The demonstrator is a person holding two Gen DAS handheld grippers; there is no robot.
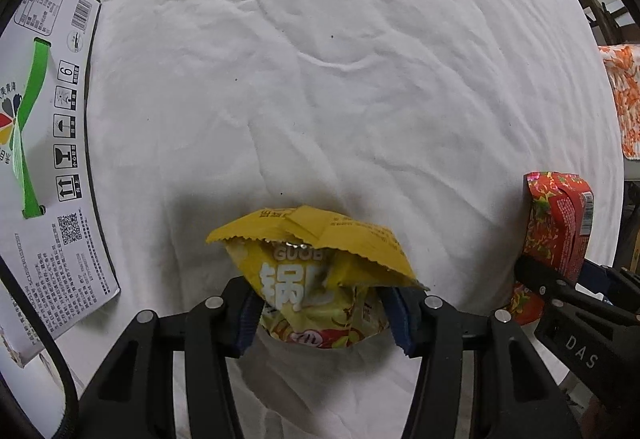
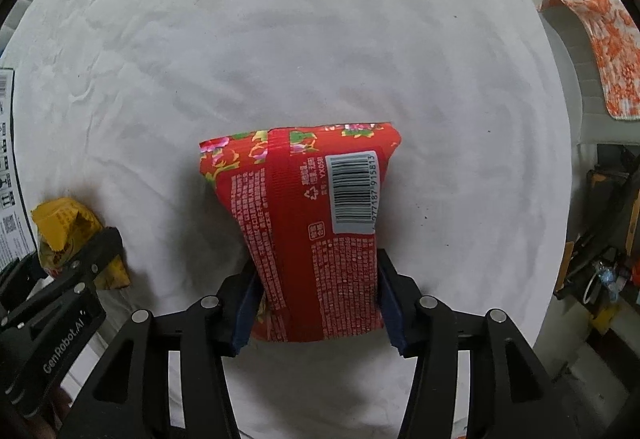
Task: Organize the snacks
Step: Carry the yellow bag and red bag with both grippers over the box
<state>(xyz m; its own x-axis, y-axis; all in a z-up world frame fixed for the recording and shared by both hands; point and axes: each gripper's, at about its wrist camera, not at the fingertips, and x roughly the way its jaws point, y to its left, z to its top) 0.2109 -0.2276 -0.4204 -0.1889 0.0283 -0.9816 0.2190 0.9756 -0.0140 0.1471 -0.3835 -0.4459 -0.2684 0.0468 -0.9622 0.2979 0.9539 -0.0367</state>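
Left gripper (image 1: pixel 324 313) clamps a yellow bag (image 1: pixel 320 271); right gripper (image 2: pixel 316 313) clamps a red bag (image 2: pixel 308 235). Both hang above the cloth (image 1: pixel 340 79); neither is yet placed, the box (image 1: pixel 48 143) likely awaiting them.

the white cloth (image 1: pixel 320 79) ahead of both grippers lies bare and wide, so there is open room to pass forward. on the left a printed carton (image 1: pixel 52 159) lies flat along the cloth's edge and blocks that side. to the far right an orange flowered cloth (image 2: pixel 600 51) hangs beyond the edge.
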